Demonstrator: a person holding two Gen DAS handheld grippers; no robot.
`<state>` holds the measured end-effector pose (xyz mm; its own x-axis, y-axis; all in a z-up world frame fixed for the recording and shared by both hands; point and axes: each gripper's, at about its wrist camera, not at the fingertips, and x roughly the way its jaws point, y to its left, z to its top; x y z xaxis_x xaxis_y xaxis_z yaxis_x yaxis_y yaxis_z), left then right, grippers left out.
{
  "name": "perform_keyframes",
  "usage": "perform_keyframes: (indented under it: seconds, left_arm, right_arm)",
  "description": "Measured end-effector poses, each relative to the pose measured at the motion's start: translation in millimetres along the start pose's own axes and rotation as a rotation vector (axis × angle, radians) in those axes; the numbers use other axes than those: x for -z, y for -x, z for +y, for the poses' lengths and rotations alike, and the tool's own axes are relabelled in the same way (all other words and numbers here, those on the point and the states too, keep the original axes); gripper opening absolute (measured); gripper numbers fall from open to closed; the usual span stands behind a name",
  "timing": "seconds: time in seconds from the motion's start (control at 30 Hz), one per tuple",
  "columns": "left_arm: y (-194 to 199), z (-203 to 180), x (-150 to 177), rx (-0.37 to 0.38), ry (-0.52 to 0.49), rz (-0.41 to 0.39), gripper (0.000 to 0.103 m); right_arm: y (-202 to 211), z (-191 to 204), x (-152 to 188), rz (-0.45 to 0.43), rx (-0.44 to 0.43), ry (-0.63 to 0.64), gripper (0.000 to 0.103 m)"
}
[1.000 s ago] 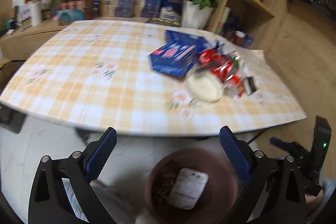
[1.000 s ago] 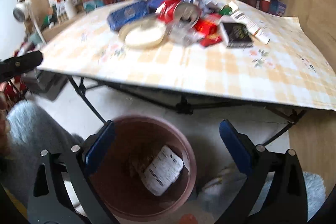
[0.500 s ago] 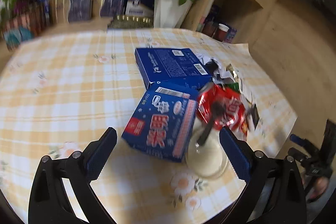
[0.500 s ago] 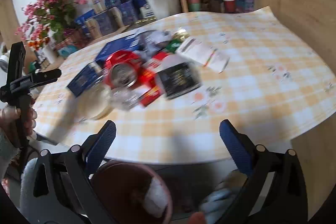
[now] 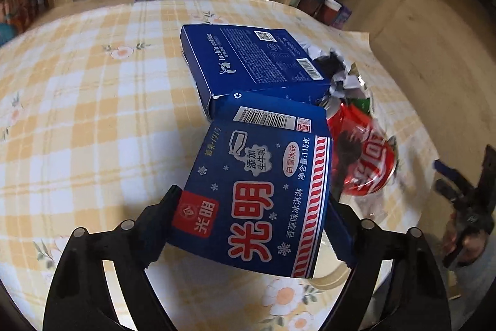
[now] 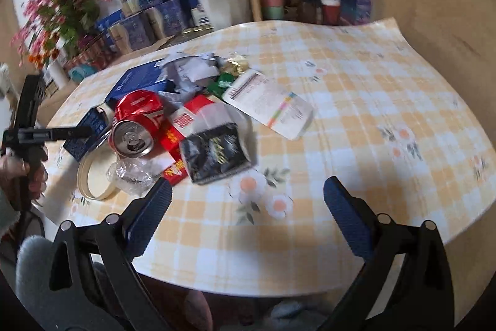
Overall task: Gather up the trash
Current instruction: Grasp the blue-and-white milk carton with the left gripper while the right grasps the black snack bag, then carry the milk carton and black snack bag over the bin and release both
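Fingers of the left gripper (image 5: 252, 227) are seen closing around the blue ice-cream carton (image 5: 260, 185), one finger at each long side; whether the pads already press on the cardboard cannot be told, so the carton is not counted as held. It lies between the fingers, its far end propped on a second, flatter blue coffee box (image 5: 248, 61) directly beyond it, which explains its tilt. Beyond the right-hand finger a crushed red can (image 5: 365, 163) and crumpled foil (image 5: 344, 79) are noted. A pale round lid (image 5: 328, 278) shows under the carton's near corner. All rests on the checked surface (image 5: 93, 114). The straddling approach is judged to suit the carton's width.

From the right wrist, the right gripper (image 6: 248, 207) is recorded with its fingers apart and closing, nothing between them but bare cloth of the surface (image 6: 372, 82). The trash heap lies beyond the left-hand finger: a black packet (image 6: 217, 154) nearest, the red can (image 6: 136, 126) with its open top, clear plastic wrap (image 6: 130, 176), the round lid (image 6: 93, 176) and a white printed sheet (image 6: 272, 104).

Only this view shows the left gripper (image 6: 77, 131) from outside, held in a hand (image 6: 18, 172) at the heap's far-left edge, and the full spread of trash still to be collected. Only the left view shows the carton's position between the fingers. No bin is identified in either view.
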<state>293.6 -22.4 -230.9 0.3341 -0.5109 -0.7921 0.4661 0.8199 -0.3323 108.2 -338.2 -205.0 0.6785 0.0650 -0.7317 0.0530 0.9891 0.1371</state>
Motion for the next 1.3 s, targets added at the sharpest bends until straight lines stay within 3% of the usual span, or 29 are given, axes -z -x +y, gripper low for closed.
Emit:
perform_keyframes:
  seconds: [0.23,0.43,0.6,0.83,1.17,1.3]
  left_arm:
    - [42,-2,0,-0.065,0.018,-0.115,0.082]
    - [78,-2,10,-0.183,0.07,-0.19,0.082]
    - [104,-8,32,-0.206,0.088,-0.268,0.082]
    - [125,-31,56,-0.2,0.054,-0.321,0.082]
    - [138,-39,82,-0.154,0.114,-0.344,0.082]
    - [141,-47,93,-0.142,0.106,-0.334,0.082]
  right_arm:
    - [-48,16,-15,0.082,-0.056,0.104,0.072]
    - [-70,21,-22,0.118,-0.072,0.113,0.072]
    - [-76,21,-23,0.117,-0.078,0.099,0.072]
    - [-80,9,-26,0.127,-0.107,0.042,0.068]
    - [-84,3,-23,0.132,-0.095,0.004,0.067]
    - [-64,4,-23,0.075,-0.106,-0.023,0.065]
